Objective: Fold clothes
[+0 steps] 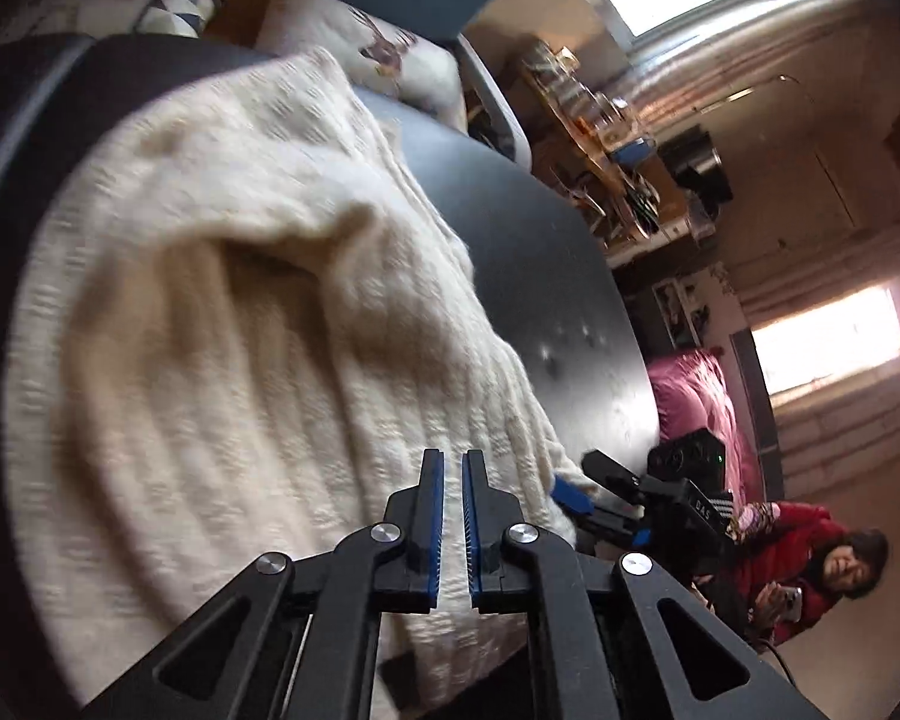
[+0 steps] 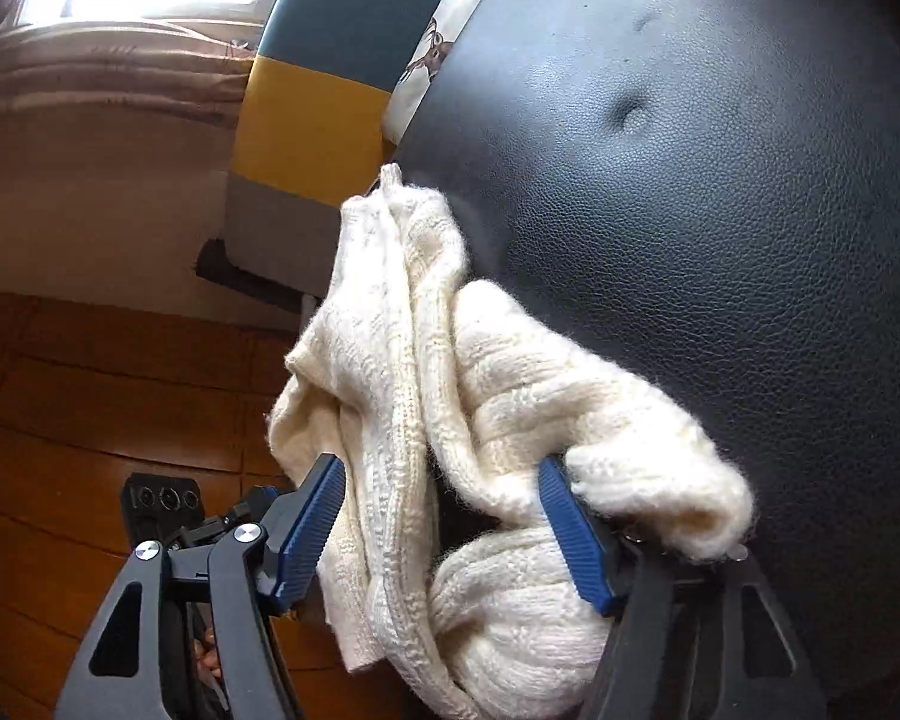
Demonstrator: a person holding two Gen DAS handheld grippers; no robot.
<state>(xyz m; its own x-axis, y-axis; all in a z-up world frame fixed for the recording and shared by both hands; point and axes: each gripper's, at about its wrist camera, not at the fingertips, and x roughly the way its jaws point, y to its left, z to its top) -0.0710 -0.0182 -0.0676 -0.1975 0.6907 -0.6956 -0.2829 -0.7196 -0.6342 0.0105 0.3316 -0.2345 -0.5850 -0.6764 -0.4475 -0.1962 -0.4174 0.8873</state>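
Observation:
A cream knitted sweater point(image 1: 210, 300) lies spread and rumpled over a black leather surface point(image 1: 540, 252). My left gripper point(image 1: 453, 456) hovers over the sweater's near part, its blue-padded fingers almost together with only a thin slit between them and no cloth pinched. In the left wrist view the right gripper's blue finger point(image 1: 570, 492) touches the sweater's right edge. In the right wrist view my right gripper point(image 2: 439, 463) stands wide open, and a bunched end of the sweater point(image 2: 510, 396) sits between its fingers, hanging off the edge of the leather surface point(image 2: 690, 210).
A person in a red jacket point(image 1: 810, 564) sits at the lower right. A pink cloth point(image 1: 696, 402) lies beyond the leather surface. Patterned cushions point(image 1: 390, 48) and a yellow-and-teal seat point(image 2: 312, 114) stand at the far end. Below is wooden floor point(image 2: 60, 390).

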